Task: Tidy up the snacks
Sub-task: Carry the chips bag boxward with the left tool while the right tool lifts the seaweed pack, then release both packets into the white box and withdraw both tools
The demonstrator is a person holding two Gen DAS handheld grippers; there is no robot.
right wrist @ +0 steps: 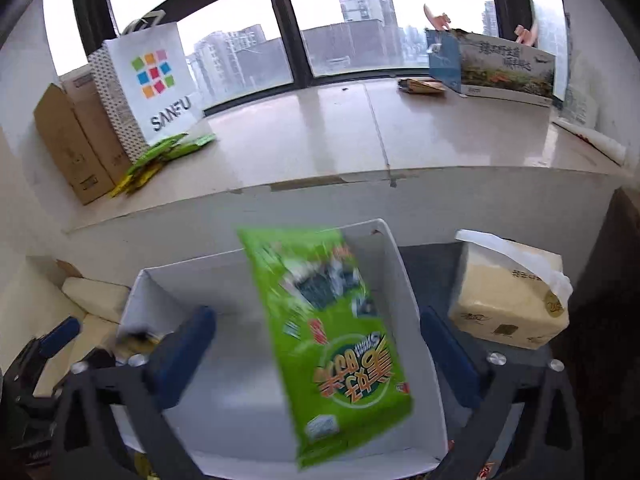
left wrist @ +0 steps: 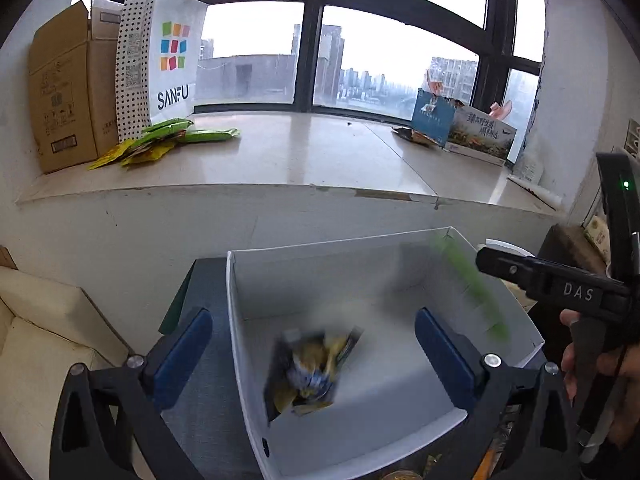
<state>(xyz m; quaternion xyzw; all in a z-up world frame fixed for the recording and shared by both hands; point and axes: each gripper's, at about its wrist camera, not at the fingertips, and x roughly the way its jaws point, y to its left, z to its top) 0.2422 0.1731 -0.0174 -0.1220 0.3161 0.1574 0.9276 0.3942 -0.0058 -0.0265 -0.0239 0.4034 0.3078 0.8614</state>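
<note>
A white box (left wrist: 248,320) stands below both grippers on a dark surface. My left gripper (left wrist: 314,354) is open above it; a blurred dark and yellow snack packet (left wrist: 312,368) is between the open fingers, free of them, inside the box. My right gripper (right wrist: 318,350) is open; a green snack bag (right wrist: 328,340) hangs blurred between its fingers over the box (right wrist: 408,292), touching neither finger. In the left wrist view the green bag (left wrist: 472,284) shows as a blurred streak at the box's right wall.
A stone windowsill (left wrist: 304,156) runs behind the box. On it stand a cardboard carton (left wrist: 64,92), a SANFU paper bag (left wrist: 164,60), green and yellow snack packets (left wrist: 160,140), and printed boxes (left wrist: 464,128). A tissue pack (right wrist: 508,300) sits right of the box.
</note>
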